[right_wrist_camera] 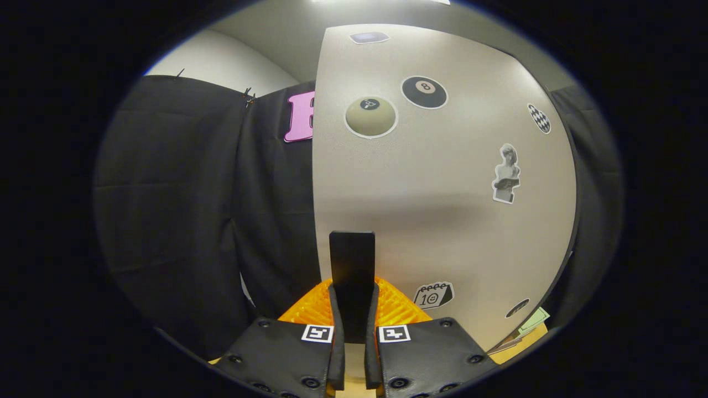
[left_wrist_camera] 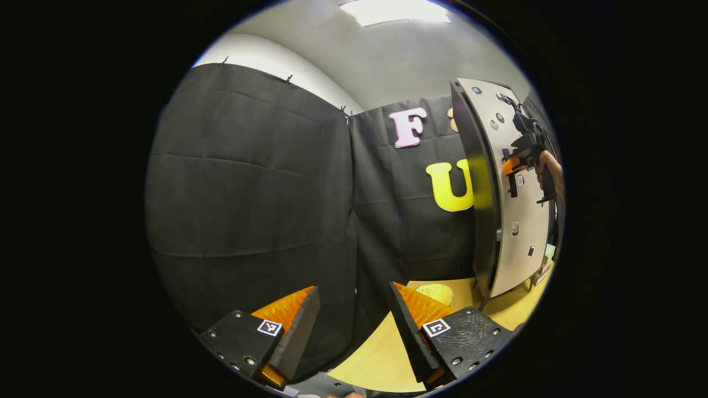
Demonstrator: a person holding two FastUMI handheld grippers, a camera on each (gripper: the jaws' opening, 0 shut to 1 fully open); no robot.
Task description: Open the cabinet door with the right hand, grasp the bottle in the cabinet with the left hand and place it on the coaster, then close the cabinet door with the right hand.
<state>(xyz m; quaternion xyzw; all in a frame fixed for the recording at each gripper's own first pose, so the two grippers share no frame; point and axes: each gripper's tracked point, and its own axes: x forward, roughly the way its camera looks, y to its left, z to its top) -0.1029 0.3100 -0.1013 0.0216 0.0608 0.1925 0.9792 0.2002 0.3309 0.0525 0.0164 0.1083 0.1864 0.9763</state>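
Two grippers | right gripper (right_wrist_camera: pixel 352 309) pinches the dark handle (right_wrist_camera: pixel 352 271) of the pale cabinet door (right_wrist_camera: pixel 442 221) | door stickers: an 8 ball (right_wrist_camera: pixel 424 92), a calendar reading 10 (right_wrist_camera: pixel 434 295) | left gripper (left_wrist_camera: pixel 354 320) spread wide, holding nothing, over the yellow table (left_wrist_camera: pixel 381 359) | bottle not seen

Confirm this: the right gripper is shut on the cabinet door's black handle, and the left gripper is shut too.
Not quite. The left gripper is open, holding nothing, as the left gripper view shows. The right gripper is indeed shut on the door's black handle.
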